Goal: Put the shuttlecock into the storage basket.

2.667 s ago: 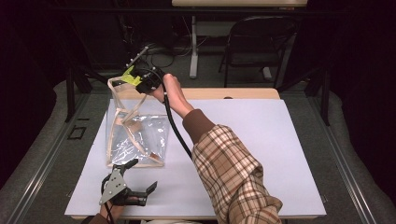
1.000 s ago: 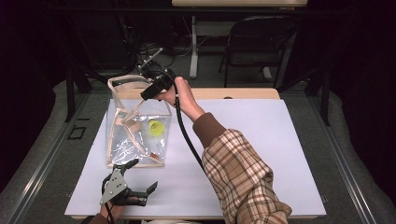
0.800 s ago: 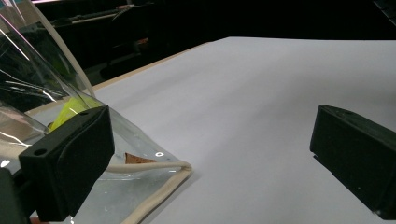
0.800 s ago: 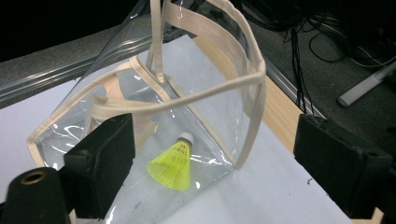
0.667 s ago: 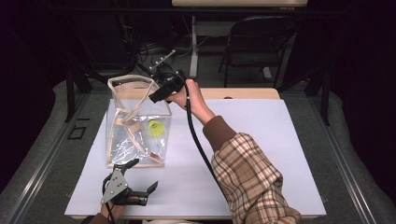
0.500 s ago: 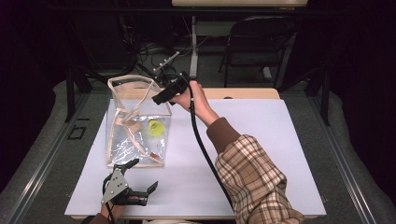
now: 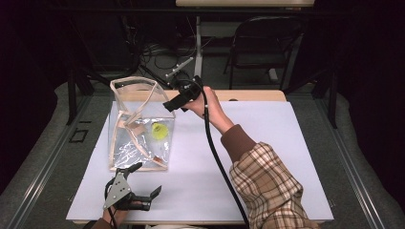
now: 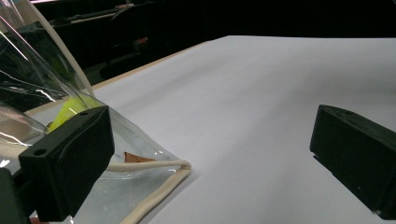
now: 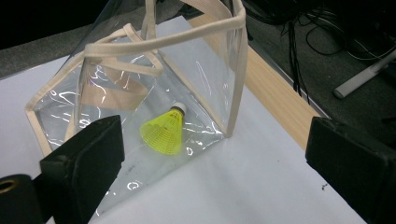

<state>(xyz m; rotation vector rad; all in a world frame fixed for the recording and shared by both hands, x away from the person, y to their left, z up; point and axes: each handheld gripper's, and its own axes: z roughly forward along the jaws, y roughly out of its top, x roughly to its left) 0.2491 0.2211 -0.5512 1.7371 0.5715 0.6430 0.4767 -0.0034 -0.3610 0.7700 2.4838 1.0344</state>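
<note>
Your right gripper (image 7: 177,101) hangs above the worktop (image 7: 267,157), just off the upper right corner of the clear bag (image 7: 138,133), at about eleven o'clock on the white sheet in the high view. Its jaws have just been opening and now stand spread wide, with nothing between them; in the right gripper view they frame the bag from either side without touching it.

The yellow shuttlecock (image 9: 164,131) lies inside the bag, resting on its clear floor near the corner closest to your right gripper. Its white cork tip points toward one o'clock in the right gripper view and its skirt toward seven. In the high view it sits at about three o'clock within the bag, close to the right wall.

The bag stands open on the left half of the worktop, its cream trim (image 9: 187,28) running round the mouth and down the edges, and its cream handles (image 9: 116,91) drooping inside.

Your left gripper (image 7: 130,193) rests low at about seven o'clock on the sheet, just in front of the bag's near edge. Its jaws are spread wide and empty; in the left gripper view one jaw sits right beside the bag's bottom corner, the other well clear over bare sheet.
</note>
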